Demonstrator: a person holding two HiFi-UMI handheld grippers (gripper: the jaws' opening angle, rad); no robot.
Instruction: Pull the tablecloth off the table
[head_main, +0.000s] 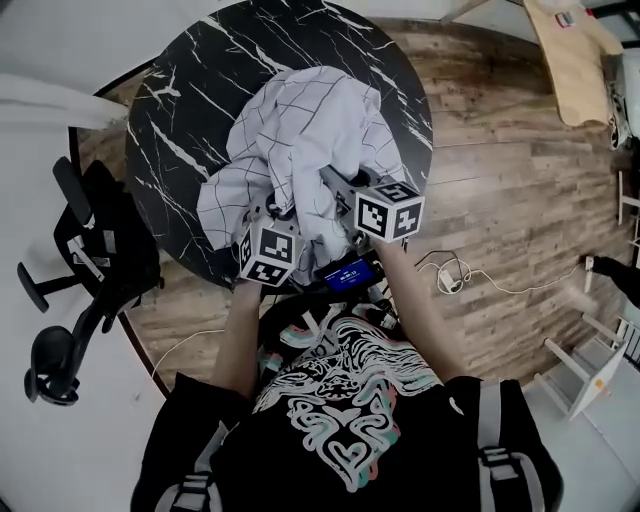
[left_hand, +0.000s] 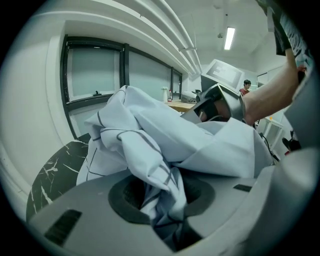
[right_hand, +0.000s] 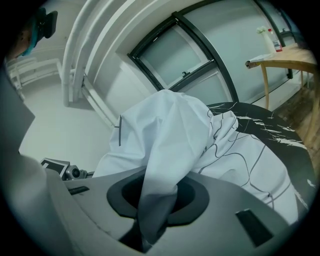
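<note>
The white tablecloth with thin dark grid lines lies bunched in a heap on the near half of the round black marble table. My left gripper is shut on a fold at the heap's near edge; that fold runs down between its pads. Close beside it, my right gripper is shut on another fold, which hangs pinched between its pads. In the left gripper view the right gripper shows behind the raised cloth. The cloth rises in a peak before the right gripper.
A black office chair stands left of the table. Wooden floor stretches to the right, with a white cable on it. A pale wooden table stands at the far right. I stand right at the table's near edge.
</note>
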